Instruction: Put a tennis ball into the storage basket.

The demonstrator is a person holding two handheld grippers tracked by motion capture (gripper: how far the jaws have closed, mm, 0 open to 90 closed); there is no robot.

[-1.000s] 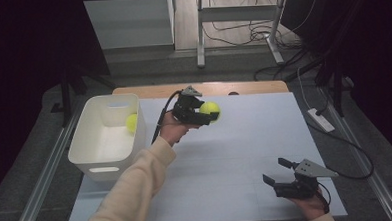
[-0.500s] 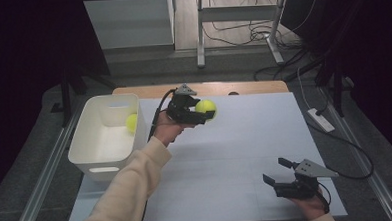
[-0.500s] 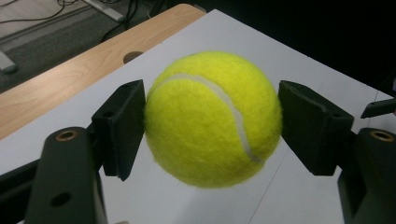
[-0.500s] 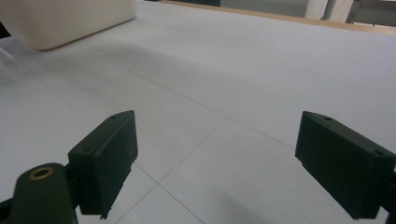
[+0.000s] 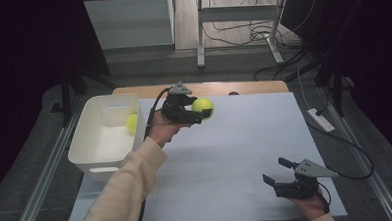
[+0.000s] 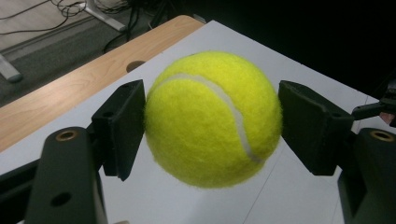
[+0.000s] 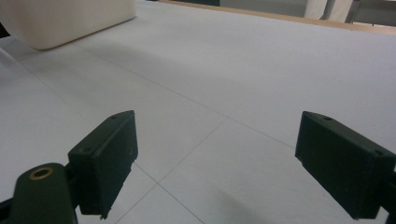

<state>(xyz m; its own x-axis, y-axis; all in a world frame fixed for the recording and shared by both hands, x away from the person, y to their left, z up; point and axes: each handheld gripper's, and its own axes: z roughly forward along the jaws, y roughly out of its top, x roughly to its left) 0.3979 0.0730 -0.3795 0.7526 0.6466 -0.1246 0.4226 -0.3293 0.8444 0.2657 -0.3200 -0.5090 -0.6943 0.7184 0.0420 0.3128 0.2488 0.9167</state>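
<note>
Fuzzy yellow-green tennis ball [image 6: 214, 119] with a curved white seam, round and felt-covered, clamped between the two flat black pads of the left gripper [image 5: 190, 111]; one pad pressed against each side, ball clear of the surface below. Held in the air above the far left part of the pale grey table [image 5: 246, 153], just right of the white bin [image 5: 93, 150].

Bin of smooth white plastic, rectangular with rounded corners and tall walls, at the far left of the table. Inside, a second yellow ball [image 5: 131, 123] against the right wall.

Right gripper [image 5: 281, 176] low at the near right, well apart from the held ball, jaws spread wide with nothing between them but matte table surface marked by thin seams. Blocky, matte black pads [image 7: 107, 156]. Strip of wooden edge [image 5: 253, 87] along the far side of the table.
</note>
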